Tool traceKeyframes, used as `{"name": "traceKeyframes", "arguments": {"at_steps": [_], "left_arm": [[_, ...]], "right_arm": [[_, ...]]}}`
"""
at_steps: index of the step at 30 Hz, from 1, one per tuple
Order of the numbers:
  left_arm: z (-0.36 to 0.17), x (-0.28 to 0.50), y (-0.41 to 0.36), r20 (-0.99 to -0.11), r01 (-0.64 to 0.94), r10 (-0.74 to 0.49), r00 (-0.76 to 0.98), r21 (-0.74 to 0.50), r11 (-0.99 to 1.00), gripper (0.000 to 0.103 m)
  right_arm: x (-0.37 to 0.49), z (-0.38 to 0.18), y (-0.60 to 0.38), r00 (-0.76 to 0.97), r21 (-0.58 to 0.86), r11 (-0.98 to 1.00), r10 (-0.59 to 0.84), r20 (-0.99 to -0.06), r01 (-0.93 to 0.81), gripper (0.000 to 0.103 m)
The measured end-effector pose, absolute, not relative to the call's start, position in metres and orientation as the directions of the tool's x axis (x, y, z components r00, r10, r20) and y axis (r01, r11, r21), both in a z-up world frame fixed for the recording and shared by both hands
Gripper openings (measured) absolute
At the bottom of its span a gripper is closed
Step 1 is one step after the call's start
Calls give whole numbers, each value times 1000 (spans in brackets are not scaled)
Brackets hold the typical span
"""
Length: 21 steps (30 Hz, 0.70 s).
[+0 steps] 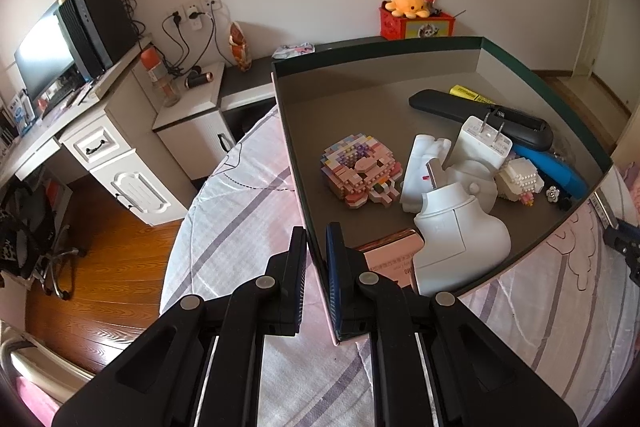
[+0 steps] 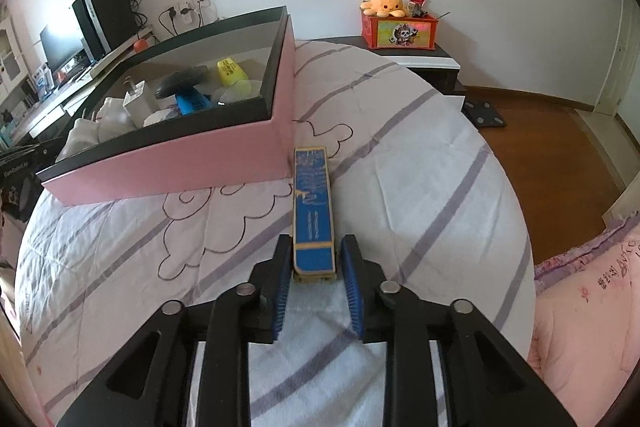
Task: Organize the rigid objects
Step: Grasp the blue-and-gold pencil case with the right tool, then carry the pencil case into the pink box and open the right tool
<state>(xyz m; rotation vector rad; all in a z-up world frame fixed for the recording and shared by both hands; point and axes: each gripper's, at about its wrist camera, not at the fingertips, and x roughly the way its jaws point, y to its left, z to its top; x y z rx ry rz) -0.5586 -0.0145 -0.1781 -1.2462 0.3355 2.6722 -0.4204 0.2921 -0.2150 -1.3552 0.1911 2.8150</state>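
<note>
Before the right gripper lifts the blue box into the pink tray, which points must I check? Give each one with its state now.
1. Left gripper shut on the wall of the pink cardboard tray: ok.
2. Long blue box with gold edges lies between the right gripper jaws: ok.
3. Right jaws pressing the box: not ok, a gap shows on the right side.
4. Free floor space in the tray beside the pastel brick model: ok.
5. Box end clear of the tray corner: cannot tell.

Orange plush octopus [image 2: 383, 3] on red box [image 2: 400, 31]
</note>
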Motion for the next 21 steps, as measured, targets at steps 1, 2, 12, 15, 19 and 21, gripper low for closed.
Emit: {"name": "traceKeyframes", "arguments": {"at_steps": [1, 2, 12, 15, 19, 21], "left_arm": [[-178, -559, -15, -770, -251, 62, -634, 129, -959, 8], [-178, -559, -15, -771, -250, 63, -634, 127, -960, 8], [-177, -560, -15, -773, -257, 64, -632, 131, -957, 8], [-177, -560, -16, -772, -260, 63, -633, 135, -956, 8], [-177, -560, -17, -772, -263, 65, -632, 135, -955, 8], [-177, -560, -17, -772, -264, 64, -632, 137, -955, 8]], "right_arm": [[-423, -215, 292, -626, 101, -993, -40, -779, -62, 33], [-425, -215, 292, -625, 97, -993, -39, -780, -60, 34], [-443, -215, 295, -623, 65, -997, -24, -782, -43, 21], [-446, -215, 296, -623, 61, -997, -22, -782, -41, 21], [-450, -214, 298, -621, 54, -998, -20, -784, -36, 21], [-453, -213, 298, -620, 45, -998, -16, -784, -32, 21]]}}
